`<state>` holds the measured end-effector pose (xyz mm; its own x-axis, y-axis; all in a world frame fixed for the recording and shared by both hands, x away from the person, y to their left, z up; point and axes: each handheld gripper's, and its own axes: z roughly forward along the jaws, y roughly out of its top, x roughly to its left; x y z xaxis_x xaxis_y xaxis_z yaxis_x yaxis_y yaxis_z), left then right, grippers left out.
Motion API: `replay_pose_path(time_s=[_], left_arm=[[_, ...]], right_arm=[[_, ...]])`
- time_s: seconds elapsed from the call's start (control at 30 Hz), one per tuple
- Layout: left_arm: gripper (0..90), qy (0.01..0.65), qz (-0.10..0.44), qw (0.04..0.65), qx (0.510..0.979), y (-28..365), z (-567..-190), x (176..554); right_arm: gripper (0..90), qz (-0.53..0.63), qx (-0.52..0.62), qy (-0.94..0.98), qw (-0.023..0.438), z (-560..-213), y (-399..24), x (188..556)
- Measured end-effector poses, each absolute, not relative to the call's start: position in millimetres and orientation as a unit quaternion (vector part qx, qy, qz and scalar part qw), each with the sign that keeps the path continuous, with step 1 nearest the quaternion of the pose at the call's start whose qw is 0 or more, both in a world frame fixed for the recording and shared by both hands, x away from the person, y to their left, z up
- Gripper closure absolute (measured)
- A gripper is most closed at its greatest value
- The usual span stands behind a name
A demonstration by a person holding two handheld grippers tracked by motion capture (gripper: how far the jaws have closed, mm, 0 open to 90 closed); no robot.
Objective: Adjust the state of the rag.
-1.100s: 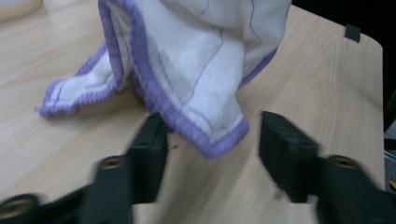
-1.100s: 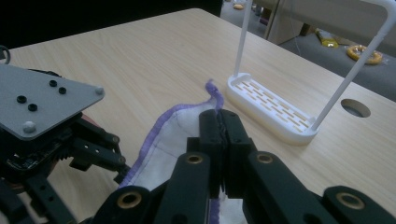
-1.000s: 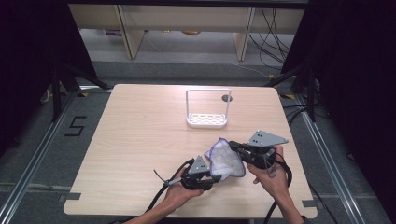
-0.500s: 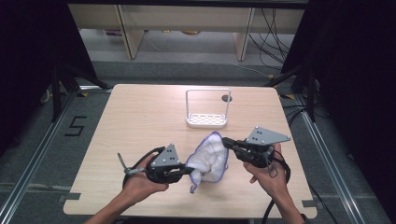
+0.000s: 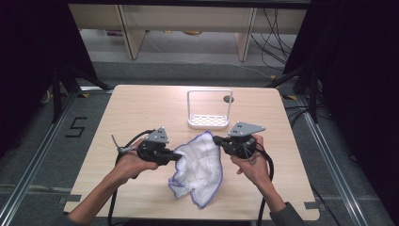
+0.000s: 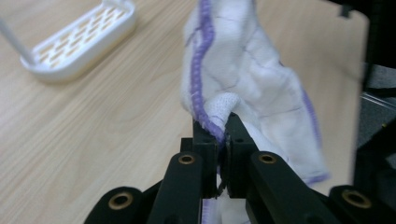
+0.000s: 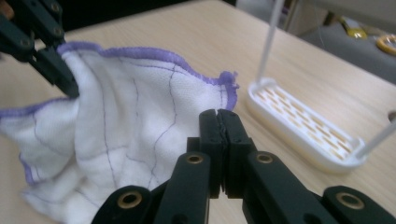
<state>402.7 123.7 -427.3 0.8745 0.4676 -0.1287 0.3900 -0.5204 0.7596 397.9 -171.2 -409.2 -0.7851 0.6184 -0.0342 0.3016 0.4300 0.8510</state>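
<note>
1. Cloth (image 5: 200, 165), white with purple edging and thin purple lines, is hanging spread between the two grippers on the near side of the white rack (image 5: 210, 110). Its lower part is draping down onto the table (image 5: 141, 108).
2. Left gripper (image 5: 179, 156) is reaching toward the cloth from the left, well to the near left of the rack. In the left gripper view its jaws are clamped together on a bunched fold of the cloth (image 6: 243, 88) at the purple hem, and the fabric is rising beyond the jaw tips.
3. Right gripper (image 5: 217, 140) is sitting just in front of the rack's near right corner, pointing left at the upper right corner of the cloth. In the right gripper view its jaws (image 7: 219, 116) are pressed fully together. The cloth (image 7: 126, 126) is spreading out right behind the jaw tips. Whether an edge of fabric is pinched between them cannot be told from that view; in the high view the cloth's corner is meeting the tips.
4. Rack, a perforated tray with a tall wire frame, is standing upright at the far middle of the table, apart from the cloth. In the right gripper view the rack (image 7: 303, 126) is lying to the right of the cloth's corner.
5. Hands (image 5: 134, 162) are gripping both tools from the table's near edge, on the opposite side from the rack.
</note>
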Motion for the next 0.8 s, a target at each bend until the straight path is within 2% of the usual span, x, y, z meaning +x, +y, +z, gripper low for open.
replay_pose_path(time_s=[0.2, 0.37, 0.47, 0.53, 0.57, 0.6, 0.67, 0.73, 0.8], left_arm=[[85.1, 0.272, 0.029, 0.368, 0.889, 116.1, -465.0, 449.1], [82.0, 0.299, 0.029, 0.343, 0.890, 114.8, -479.2, 473.7], [73.4, 0.326, 0.029, 0.356, 0.875, 120.1, -482.5, 481.5], [58.9, 0.372, 0.034, 0.371, 0.850, 132.2, -477.4, 480.0], [48.7, 0.372, 0.034, 0.371, 0.850, 132.2, -477.4, 480.0], [48.7, 0.390, 0.037, 0.382, 0.837, 137.1, -474.6, 476.9], [41.5, 0.403, 0.040, 0.391, 0.826, 146.2, -467.8, 468.0], [38.8, 0.400, 0.064, 0.389, 0.827, 154.5, -461.5, 452.4], [36.6, 0.397, 0.059, 0.397, 0.825, 161.4, -457.9, 429.3]], right_arm=[[89.4, 0.400, 0.317, 0.843, 0.171, -446.7, -168.2, 430.8], [89.4, 0.368, 0.328, 0.852, 0.176, -468.6, -160.6, 454.5], [88.7, 0.350, 0.341, 0.852, 0.185, -479.4, -157.5, 463.9], [83.8, 0.350, 0.352, 0.849, 0.181, -484.7, -158.1, 468.4], [83.8, 0.350, 0.352, 0.849, 0.181, -484.7, -158.1, 468.4], [69.7, 0.341, 0.363, 0.847, 0.188, -486.3, -160.2, 470.2], [64.9, 0.334, 0.372, 0.843, 0.197, -483.8, -163.5, 467.4], [60.7, 0.340, 0.373, 0.840, 0.200, -476.1, -169.4, 461.3], [56.2, 0.356, 0.380, 0.834, 0.183, -465.8, -174.7, 450.2]])
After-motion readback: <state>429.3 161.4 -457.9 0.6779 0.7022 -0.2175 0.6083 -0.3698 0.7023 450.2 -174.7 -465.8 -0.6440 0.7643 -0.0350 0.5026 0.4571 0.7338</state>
